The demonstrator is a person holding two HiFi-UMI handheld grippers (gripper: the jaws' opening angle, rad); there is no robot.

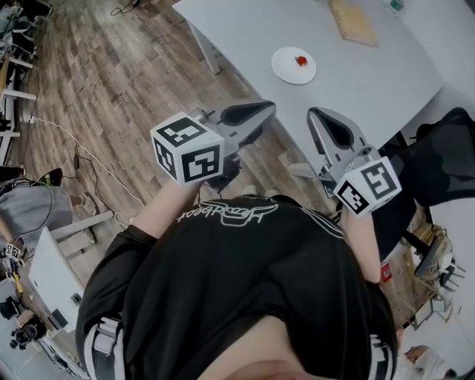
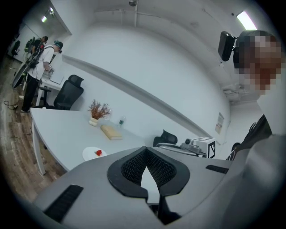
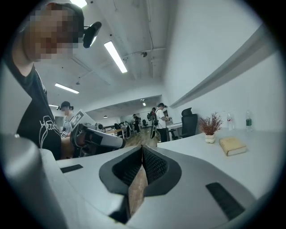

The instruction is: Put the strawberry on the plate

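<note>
A red strawberry (image 1: 301, 61) lies on a small white round plate (image 1: 286, 68) on the white table (image 1: 364, 89). In the left gripper view the strawberry (image 2: 98, 153) and plate (image 2: 89, 155) show small, far beyond the jaws. Both grippers are held close to the person's chest, off the table's near edge and well short of the plate. My left gripper (image 1: 269, 106) (image 2: 145, 148) is shut, its jaws meeting at the tip with nothing between them. My right gripper (image 1: 315, 113) (image 3: 142, 146) is shut and empty too. The plate is out of the right gripper view.
A tan book (image 1: 352, 21) (image 3: 232, 145) lies on the table beyond the plate, next to a potted dry plant (image 2: 98, 112) and a bottle (image 3: 248, 120). Black office chairs (image 2: 69, 91) stand behind the table. Cables (image 1: 82, 159) trail over the wood floor. Several people stand in the background.
</note>
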